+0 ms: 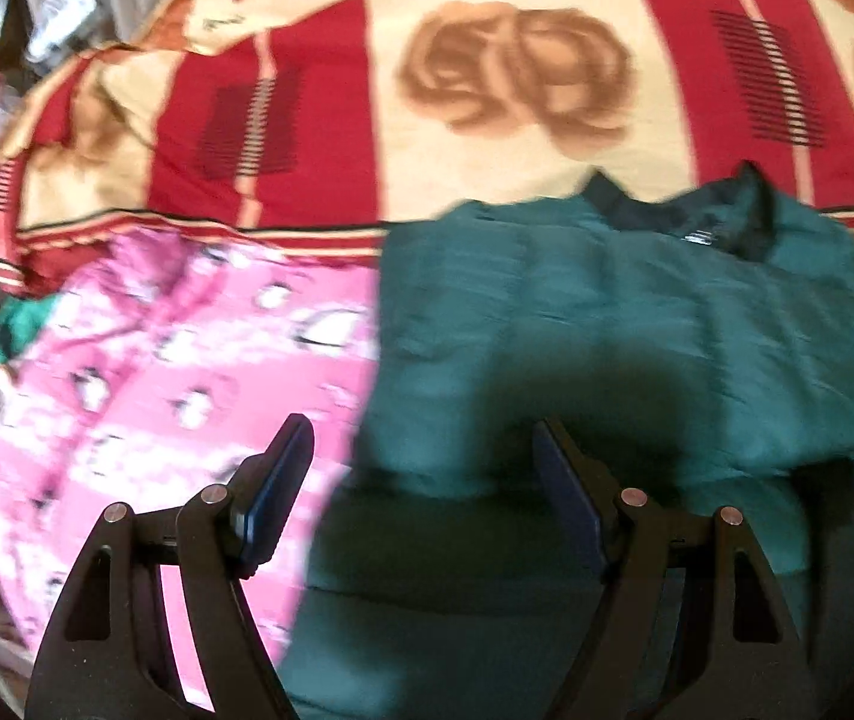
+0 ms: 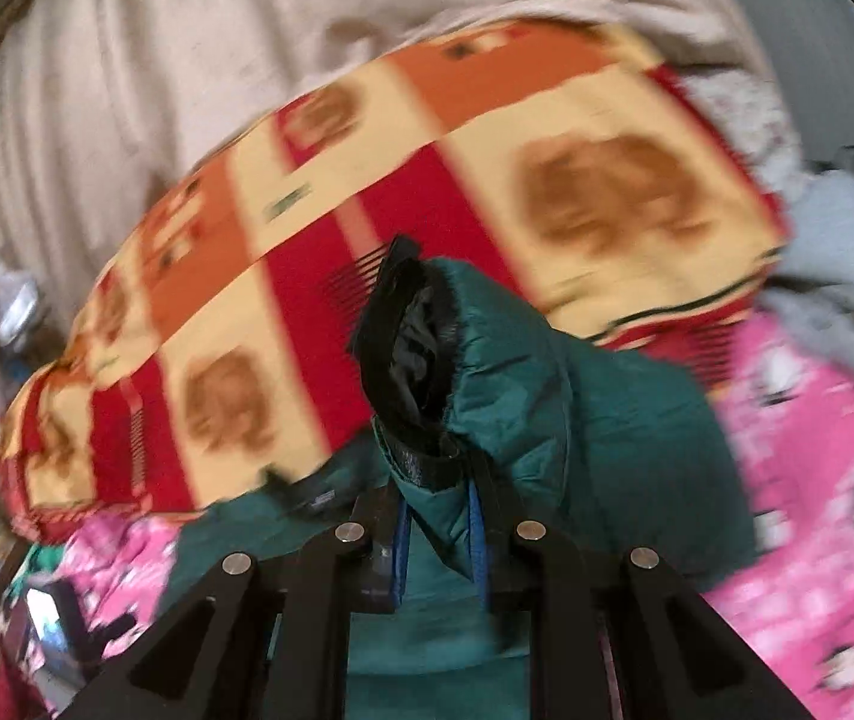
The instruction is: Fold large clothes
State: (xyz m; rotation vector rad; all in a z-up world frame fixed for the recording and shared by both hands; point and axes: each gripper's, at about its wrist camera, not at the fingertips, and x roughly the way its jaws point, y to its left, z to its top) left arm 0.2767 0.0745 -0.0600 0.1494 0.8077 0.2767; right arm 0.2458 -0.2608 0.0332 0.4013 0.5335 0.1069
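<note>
jacket point(image 1: 637, 324): green, spread on pink sheet point(image 1: 156, 372)
right gripper point(image 2: 439, 468): clamped on its cuffed sleeve
left gripper point(image 1: 420, 450): fingers apart, empty, above jacket's left edge
tip: carry sleeve across the body, flatten, then release

The jacket point(image 1: 637, 324) is dark teal green all over, with a black collar point(image 1: 685, 216) and a black lining at its cuff point(image 2: 411, 360). Beside the jacket, the sheet point(image 1: 174, 372) is bright pink with white and black figures. Beyond the jacket, the blanket point(image 1: 487, 90) shows red, cream and orange blocks, brown rose motifs and dark striped bars. Each hand-held gripper point(image 1: 420, 498) is black with blue pads point(image 2: 478, 534).
</note>
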